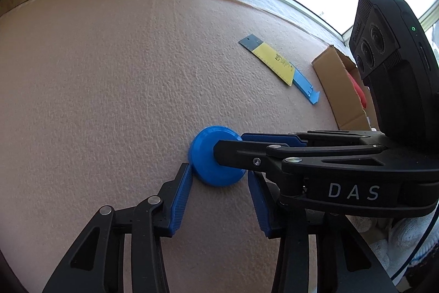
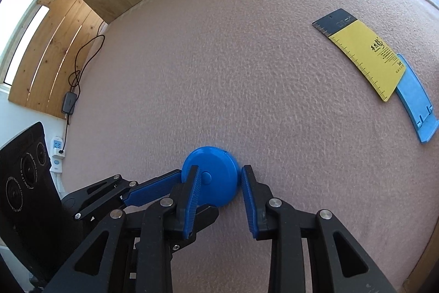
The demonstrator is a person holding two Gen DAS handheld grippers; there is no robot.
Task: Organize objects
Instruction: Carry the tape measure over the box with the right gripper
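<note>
A round blue plastic disc, smooth with a raised rim and a small centre button, lies flat on the bench, whose covering is a pinkish, pebbled foam sheet. The disc sits just ahead of both grippers' fingertips.

The right gripper stands spread, its ribbed blue pads either side of the disc; the right-hand pad looks to touch the rim, though full contact on the other side cannot be told. The left gripper is also spread, its left pad against the disc's near edge, its other finger partly hidden beneath the right gripper's black frame, which crosses from the right and bears the white letters "DAS".

Far ahead and to the right of the right gripper lies a flat ruler-like strip, grey at the far end, yellow in the middle with printed graduations and small dark writing too fine to read, overlapping a blue plastic piece. Further right in the left wrist view stands an open brown cardboard box.
</note>
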